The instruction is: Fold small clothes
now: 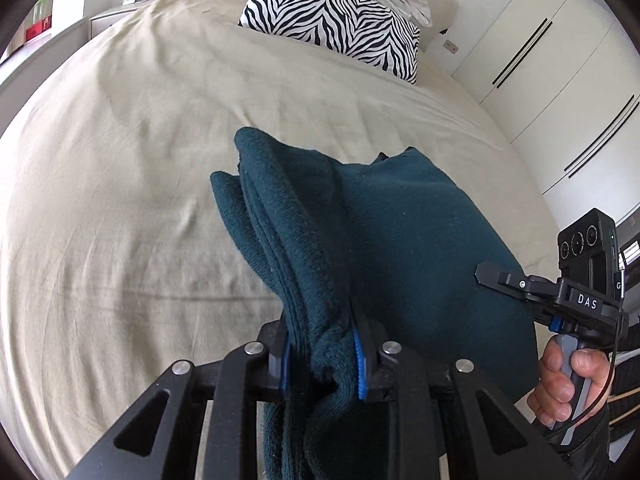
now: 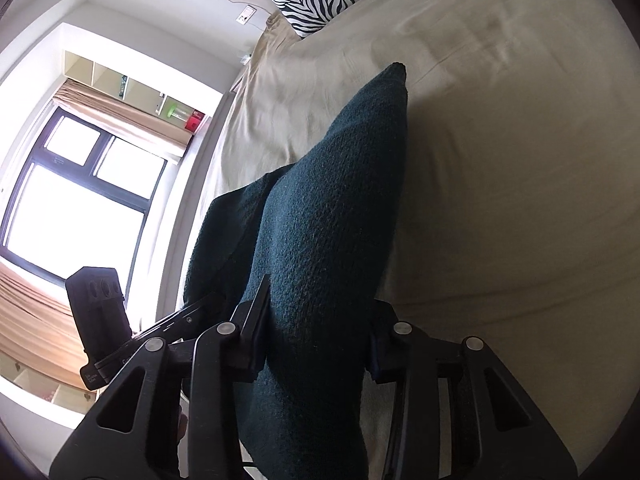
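The left gripper (image 1: 323, 354) pinches a bunched edge of a dark teal fleece garment (image 1: 384, 240) between its blue pads (image 1: 359, 364), the cloth raised above the beige bedsheet (image 1: 120, 200). Only the left wrist view shows the person's hand (image 1: 568, 384) on the right gripper's grey handle, and the white wardrobe doors (image 1: 560, 60). The right gripper (image 2: 316, 344) is clamped on another thick fold of the same garment, which stretches away over the bed. Only the right wrist view shows the window (image 2: 76, 200) and curtain (image 2: 120, 120). A zebra-print pillow (image 1: 332, 20) appears in both
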`<state>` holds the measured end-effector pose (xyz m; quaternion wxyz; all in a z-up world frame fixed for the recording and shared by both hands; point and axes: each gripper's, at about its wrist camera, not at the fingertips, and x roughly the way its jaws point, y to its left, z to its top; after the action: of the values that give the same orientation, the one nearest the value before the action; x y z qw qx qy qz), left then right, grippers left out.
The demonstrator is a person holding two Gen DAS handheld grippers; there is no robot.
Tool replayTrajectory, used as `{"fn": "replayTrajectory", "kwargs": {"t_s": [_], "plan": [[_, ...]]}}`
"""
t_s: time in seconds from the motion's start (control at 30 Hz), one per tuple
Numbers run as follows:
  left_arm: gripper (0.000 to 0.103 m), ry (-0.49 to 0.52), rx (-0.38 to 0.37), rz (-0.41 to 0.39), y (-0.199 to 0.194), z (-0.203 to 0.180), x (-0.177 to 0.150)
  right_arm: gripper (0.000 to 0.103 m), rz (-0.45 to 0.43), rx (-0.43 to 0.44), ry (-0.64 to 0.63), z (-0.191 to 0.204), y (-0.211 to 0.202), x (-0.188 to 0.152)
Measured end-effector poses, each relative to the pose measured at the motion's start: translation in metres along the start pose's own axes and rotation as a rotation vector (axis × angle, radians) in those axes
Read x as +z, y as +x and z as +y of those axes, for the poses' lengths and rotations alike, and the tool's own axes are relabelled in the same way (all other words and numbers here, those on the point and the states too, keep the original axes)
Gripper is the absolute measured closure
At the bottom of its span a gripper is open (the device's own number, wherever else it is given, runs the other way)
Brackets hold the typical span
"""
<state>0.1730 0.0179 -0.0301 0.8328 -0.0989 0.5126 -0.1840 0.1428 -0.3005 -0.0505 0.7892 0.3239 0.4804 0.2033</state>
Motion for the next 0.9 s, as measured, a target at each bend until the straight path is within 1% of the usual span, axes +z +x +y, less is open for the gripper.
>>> {"fn": "replayTrajectory", "kwargs": {"t_s": [0.03,0.1,0.17,0.2,0.23,0.27,0.3,0.33,0.4,0.47,0.5,0.53,0.57,0.6,0.67,0.7,0.73,0.77,0.87,0.9], "plan": [[0.078,-0.011,0.007,0.014,0.005,0.001,-0.008,0.068,0.009,-0.002,0.013,-0.007,-0.001,-0.008],[0.076,-0.026,0.055,0.031,0.017,0.005,-0.022,0.067,0.041,-0.013,0.055,-0.024,0.002,-0.026],[0.069,-0.050,0.054,0.060,0.034,0.012,-0.033,0.062,0.046,-0.020,0.062,-0.042,0.010,-0.039],[0.067,-0.056,0.057,0.039,0.035,0.015,-0.035,0.058,0.044,-0.013,0.074,-0.054,0.015,-0.042],[0.065,-0.058,0.054,0.026,0.033,0.015,-0.035,0.056,0.043,0.029,0.107,-0.064,0.019,-0.045],[0.063,-0.066,0.051,0.022,0.031,0.016,-0.036,0.056,0.032,0.059,0.124,-0.068,0.018,-0.046],[0.063,-0.075,0.050,0.022,0.029,0.018,-0.036,0.055,0.029,0.061,0.116,-0.066,0.016,-0.046],[0.063,-0.080,0.048,0.018,0.024,0.019,-0.037,0.053,0.028,0.045,0.106,-0.062,0.012,-0.046],[0.062,-0.085,0.047,-0.006,0.015,0.020,-0.038,0.051,0.016,-0.005,0.101,-0.055,0.001,-0.048],[0.058,-0.076,0.058,-0.048,0.000,0.018,-0.044,0.051,-0.027,-0.052,0.085,-0.047,-0.013,-0.049],[0.056,-0.068,0.071,-0.076,-0.010,0.017,-0.048,0.051,-0.056,-0.076,0.078,-0.046,-0.023,-0.053],[0.048,-0.059,0.089,-0.109,-0.020,0.015,-0.053,0.051,-0.089,-0.114,0.076,-0.046,-0.035,-0.061],[0.042,-0.049,0.111,-0.144,-0.030,0.012,-0.057,0.051,-0.126,-0.157,0.068,-0.045,-0.048,-0.068],[0.032,-0.037,0.138,-0.185,-0.041,0.008,-0.061,0.051,-0.163,-0.195,0.054,-0.042,-0.059,-0.075],[0.019,-0.002,0.201,-0.286,-0.066,-0.002,-0.071,0.051,-0.234,-0.261,0.011,-0.030,-0.081,-0.088],[0.015,0.019,0.236,-0.339,-0.079,-0.009,-0.076,0.051,-0.267,-0.289,-0.016,-0.032,-0.098,-0.094],[0.006,0.043,0.272,-0.397,-0.092,-0.016,-0.081,0.051,-0.305,-0.322,-0.051,-0.024,-0.109,-0.100],[0.000,0.069,0.311,-0.457,-0.106,-0.024,-0.085,0.051,-0.344,-0.356,-0.097,-0.014,-0.120,-0.105],[0.000,0.166,0.412,-0.640,-0.145,-0.050,-0.098,0.050,-0.466,-0.447,-0.246,0.026,-0.150,-0.122],[0.000,0.196,0.446,-0.698,-0.158,-0.059,-0.104,0.044,-0.515,-0.462,-0.290,0.040,-0.158,-0.126]]}}
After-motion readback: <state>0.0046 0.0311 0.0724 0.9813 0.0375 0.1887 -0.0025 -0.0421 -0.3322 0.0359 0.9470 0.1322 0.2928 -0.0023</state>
